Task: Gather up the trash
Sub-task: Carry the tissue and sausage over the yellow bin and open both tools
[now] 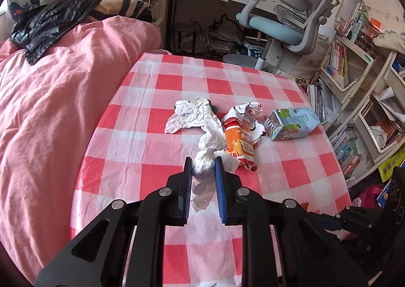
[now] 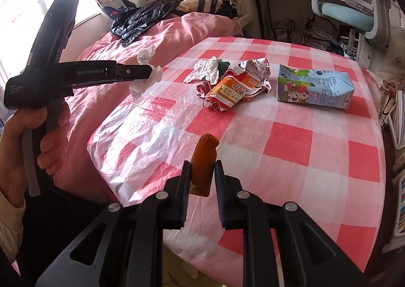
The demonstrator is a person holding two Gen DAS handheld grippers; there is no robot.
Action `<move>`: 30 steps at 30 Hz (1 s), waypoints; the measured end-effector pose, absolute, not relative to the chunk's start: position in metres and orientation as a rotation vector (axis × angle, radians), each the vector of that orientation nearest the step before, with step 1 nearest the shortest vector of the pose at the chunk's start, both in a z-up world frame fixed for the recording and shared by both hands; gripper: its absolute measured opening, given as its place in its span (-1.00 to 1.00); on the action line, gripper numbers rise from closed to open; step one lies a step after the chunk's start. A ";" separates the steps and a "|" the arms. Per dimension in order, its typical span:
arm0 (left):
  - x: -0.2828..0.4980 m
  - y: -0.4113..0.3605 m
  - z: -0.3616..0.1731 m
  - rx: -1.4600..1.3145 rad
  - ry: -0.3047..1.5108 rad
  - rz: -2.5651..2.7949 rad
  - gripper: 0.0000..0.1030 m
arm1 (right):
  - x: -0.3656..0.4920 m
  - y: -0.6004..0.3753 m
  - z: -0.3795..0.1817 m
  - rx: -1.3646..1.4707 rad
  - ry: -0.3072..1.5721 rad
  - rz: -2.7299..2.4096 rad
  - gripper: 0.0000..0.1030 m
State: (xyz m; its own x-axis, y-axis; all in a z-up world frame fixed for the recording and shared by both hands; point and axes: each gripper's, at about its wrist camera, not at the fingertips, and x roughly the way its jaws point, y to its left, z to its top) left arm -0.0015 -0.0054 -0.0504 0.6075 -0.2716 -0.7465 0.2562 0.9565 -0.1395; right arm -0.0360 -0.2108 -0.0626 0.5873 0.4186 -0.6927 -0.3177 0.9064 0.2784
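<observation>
tools gripping trash over the checked tabletop

left tool [image 1: 202, 164] is pinching a crumpled white tissue [image 1: 205, 160], jaws nearly closed, above the tabletop [image 1: 291, 168]; a snack wrapper [image 1: 240, 135] and milk carton [image 1: 291, 122] are lying beyond.

right tool [image 2: 202, 168] is clamping an orange-brown scrap [image 2: 203, 163] above the tabletop's near edge.

My right gripper [image 2: 202, 168] is matte black, with two ribbed blue pads [image 2: 219, 194] on the inner faces of its fingers and round silver screws on the linkage arms behind them. My left gripper [image 1: 203, 166] is built the same, blue pads and silver screws alike. From the right wrist view its long black body carries pale lettering just behind the fingers. My left hand [image 2: 24, 140], below that lettering, ends in a cream knitted cuff [image 2: 10, 226].
</observation>
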 end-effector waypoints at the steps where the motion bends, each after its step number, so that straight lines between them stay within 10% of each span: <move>1: -0.008 -0.007 -0.050 -0.008 0.860 -0.305 -0.68 | -0.039 -0.210 -0.062 0.130 0.838 0.434 -0.62; 26: -0.138 -0.028 -0.080 0.215 0.874 -0.319 -0.67 | -0.140 -0.173 -0.093 -0.008 0.953 0.583 -0.58; 30: -0.154 -0.034 -0.095 0.248 0.933 -0.349 -0.67 | -0.144 -0.170 -0.105 -0.038 1.011 0.581 -0.09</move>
State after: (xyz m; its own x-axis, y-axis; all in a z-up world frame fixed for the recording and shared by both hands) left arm -0.1536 -0.0340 -0.0955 0.5463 -0.1848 -0.8170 0.3965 0.9162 0.0579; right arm -0.1444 -0.1699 -0.1054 0.3937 0.4406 -0.8068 -0.4752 0.8488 0.2317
